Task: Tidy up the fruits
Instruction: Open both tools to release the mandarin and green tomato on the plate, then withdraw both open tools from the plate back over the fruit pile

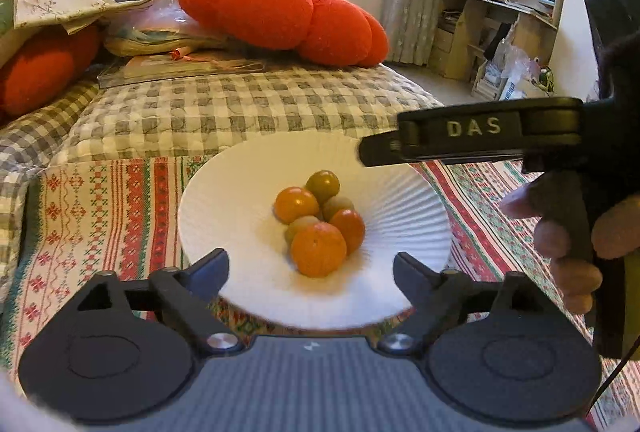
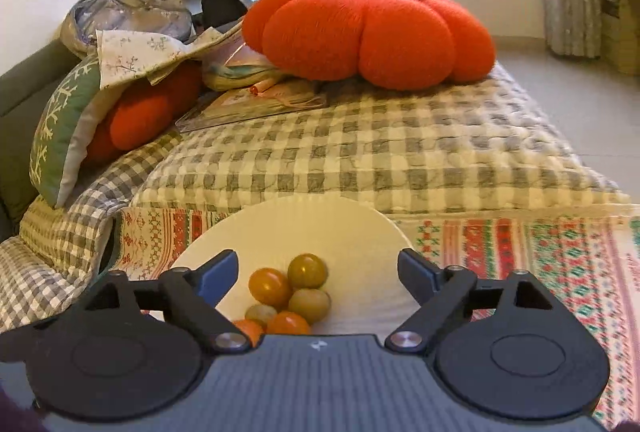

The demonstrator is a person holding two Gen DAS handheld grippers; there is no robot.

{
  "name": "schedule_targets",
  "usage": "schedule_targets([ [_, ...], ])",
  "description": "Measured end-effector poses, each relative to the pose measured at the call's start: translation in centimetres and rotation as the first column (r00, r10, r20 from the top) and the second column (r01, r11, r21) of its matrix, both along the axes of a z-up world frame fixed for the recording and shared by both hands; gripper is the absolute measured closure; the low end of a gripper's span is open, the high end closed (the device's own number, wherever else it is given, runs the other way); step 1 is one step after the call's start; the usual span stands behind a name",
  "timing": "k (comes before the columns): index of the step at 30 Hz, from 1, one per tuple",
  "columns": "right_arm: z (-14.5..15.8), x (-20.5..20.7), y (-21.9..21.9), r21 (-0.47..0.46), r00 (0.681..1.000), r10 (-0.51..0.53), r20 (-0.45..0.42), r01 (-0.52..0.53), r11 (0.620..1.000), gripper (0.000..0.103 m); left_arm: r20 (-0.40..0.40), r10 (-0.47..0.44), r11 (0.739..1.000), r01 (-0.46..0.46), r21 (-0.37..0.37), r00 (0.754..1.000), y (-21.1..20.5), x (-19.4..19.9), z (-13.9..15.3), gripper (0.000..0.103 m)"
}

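Both jaws wide, nothing between: my left gripper (image 1: 310,266), my right gripper (image 2: 318,272). Small orange and yellow-green round fruits (image 1: 320,222) clustered mid-frame in the white ribbed plate (image 1: 224,208). Lift clear, don't nudge the pile. Beyond, orange pumpkin-shaped cushion (image 1: 280,12), upper centre.

glossy fruits (image 1: 319,222), ribbed white plate (image 1: 240,200), woven tablecloth (image 1: 100,212)

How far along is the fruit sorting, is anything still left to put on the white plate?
Looks done: the small fruits sit heaped together in the middle of the white plate. In hand: nothing, the left claw and right claw are both open and empty above it. Left: no loose fruit shows on the patterned cloth.
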State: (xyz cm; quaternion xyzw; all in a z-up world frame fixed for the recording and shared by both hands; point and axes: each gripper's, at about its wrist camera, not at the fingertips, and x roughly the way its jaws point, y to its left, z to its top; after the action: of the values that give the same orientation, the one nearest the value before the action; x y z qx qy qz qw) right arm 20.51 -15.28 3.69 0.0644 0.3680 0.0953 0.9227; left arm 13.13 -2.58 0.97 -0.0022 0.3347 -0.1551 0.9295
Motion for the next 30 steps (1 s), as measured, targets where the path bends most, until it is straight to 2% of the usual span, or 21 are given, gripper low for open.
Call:
schedule_targets([
  [3, 0.2, -0.9, -0.3, -0.038, 1.0, -0.03, -0.004, 0.03, 0.999, 0.014, -0.01, -0.005, 1.0, 0.005, 0.007, 1.0, 0.2, -0.7, 0.2, 0.021],
  [8, 0.6, -2.7, -0.8, -0.044, 0.998, -0.059, -0.007, 0.059, 0.997, 0.01, -0.022, -0.008, 1.0, 0.009, 0.022, 1.0, 0.6, -2.0, 0.6, 0.019],
  [11, 0.8, -3.8, -0.7, -0.046, 0.998, -0.067, -0.012, 0.066, 0.997, 0.004, -0.014, -0.003, 1.0, 0.003, 0.028, 1.0, 0.9, -3.0, 0.8, 0.013],
  [20, 0.8, -8.0, -0.5, -0.121, 0.998, -0.064, -0.021, 0.061, 0.991, 0.001, -0.029, -0.01, 0.998, 0.011, 0.06, 1.0, 1.6, -5.6, 0.6, 0.013],
  [30, 0.6, -11.6, -0.4, -0.143, 0.994, -0.1, -0.053, 0.091, 0.985, 0.0, -0.031, -0.011, 0.996, 0.014, 0.086, 0.999, 2.9, -8.3, 0.2, 0.013],
])
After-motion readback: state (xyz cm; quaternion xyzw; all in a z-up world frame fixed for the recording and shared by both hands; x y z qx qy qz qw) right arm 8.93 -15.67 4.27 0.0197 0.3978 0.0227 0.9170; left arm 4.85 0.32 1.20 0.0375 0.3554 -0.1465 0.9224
